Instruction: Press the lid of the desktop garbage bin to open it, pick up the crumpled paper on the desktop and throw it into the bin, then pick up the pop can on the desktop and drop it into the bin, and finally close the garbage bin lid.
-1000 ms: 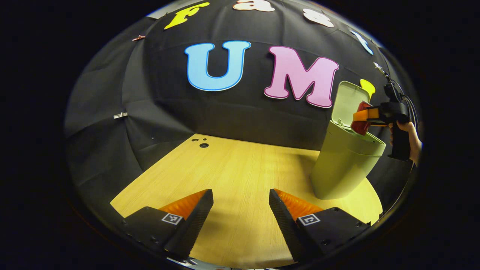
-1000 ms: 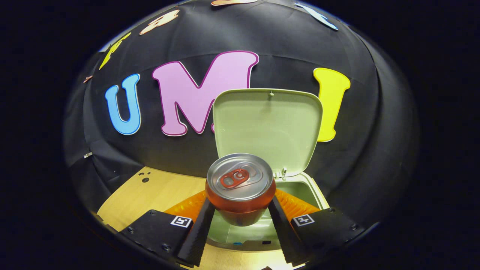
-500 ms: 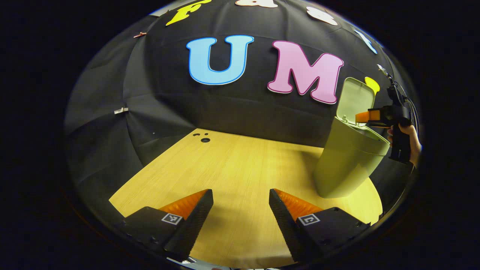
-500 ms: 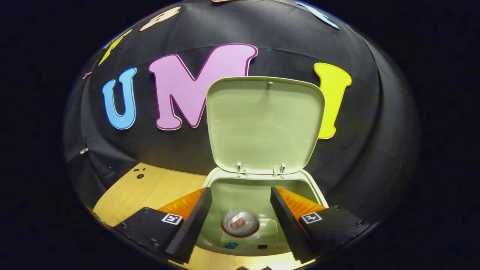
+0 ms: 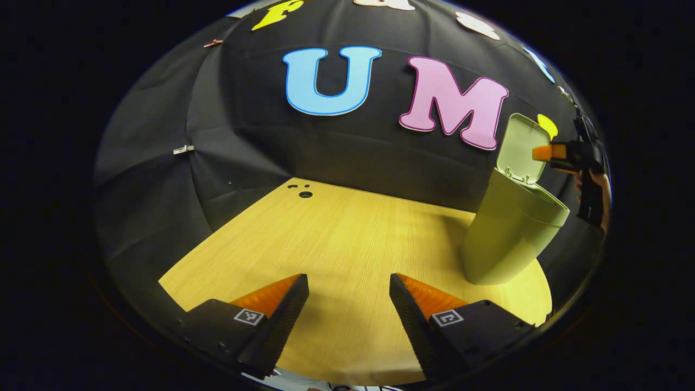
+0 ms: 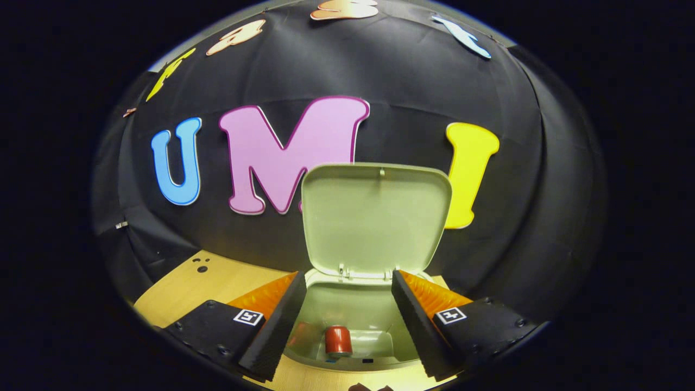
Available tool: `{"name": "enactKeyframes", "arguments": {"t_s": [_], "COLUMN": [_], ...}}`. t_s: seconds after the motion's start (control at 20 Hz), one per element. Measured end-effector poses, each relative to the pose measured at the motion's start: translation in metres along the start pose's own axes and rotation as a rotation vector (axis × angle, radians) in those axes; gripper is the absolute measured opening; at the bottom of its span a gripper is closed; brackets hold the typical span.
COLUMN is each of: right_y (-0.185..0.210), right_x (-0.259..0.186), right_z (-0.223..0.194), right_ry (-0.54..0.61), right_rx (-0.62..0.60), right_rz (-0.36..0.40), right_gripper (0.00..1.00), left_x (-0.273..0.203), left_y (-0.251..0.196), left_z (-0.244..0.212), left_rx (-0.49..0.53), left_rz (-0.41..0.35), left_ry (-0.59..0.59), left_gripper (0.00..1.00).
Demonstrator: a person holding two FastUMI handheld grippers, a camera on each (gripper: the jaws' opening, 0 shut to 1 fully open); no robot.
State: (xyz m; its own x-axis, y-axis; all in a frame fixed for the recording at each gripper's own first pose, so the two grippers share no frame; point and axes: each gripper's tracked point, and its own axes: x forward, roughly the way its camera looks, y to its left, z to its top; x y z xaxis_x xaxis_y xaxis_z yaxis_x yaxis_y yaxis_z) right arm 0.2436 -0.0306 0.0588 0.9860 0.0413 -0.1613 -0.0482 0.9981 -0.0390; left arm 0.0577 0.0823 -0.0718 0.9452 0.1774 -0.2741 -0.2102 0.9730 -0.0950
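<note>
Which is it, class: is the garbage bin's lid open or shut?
Open: the lid stands raised behind the bin mouth, and the pop can shows inside.

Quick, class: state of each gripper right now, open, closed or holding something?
Left gripper: open, empty, above the table.
Right gripper: open, empty, above the open bin; the pop can lies inside.

Smooth matt plastic bin (image 6: pixel 347 304), wood-grain table (image 5: pixel 347 244), glossy can (image 6: pixel 338 340)

Dim booth, sharp focus, soft shadows, strong fisheye bending at edges.
</note>
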Motion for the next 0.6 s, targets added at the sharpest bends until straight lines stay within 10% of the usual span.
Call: {"name": "enactKeyframes", "arguments": {"t_s": [0.6], "right_y": [-0.021], "right_x": [0.013], "right_z": [0.111], "right_ry": [-0.139], "right_rx": [0.061], "right_rz": [-0.030], "right_gripper": [0.98], "left_x": [-0.017], "left_y": [0.013], "left_z": [-0.018], "left_rx": [-0.032], "left_rz": [0.035], "left_ry": [0.017], "left_gripper": [0.96]}}
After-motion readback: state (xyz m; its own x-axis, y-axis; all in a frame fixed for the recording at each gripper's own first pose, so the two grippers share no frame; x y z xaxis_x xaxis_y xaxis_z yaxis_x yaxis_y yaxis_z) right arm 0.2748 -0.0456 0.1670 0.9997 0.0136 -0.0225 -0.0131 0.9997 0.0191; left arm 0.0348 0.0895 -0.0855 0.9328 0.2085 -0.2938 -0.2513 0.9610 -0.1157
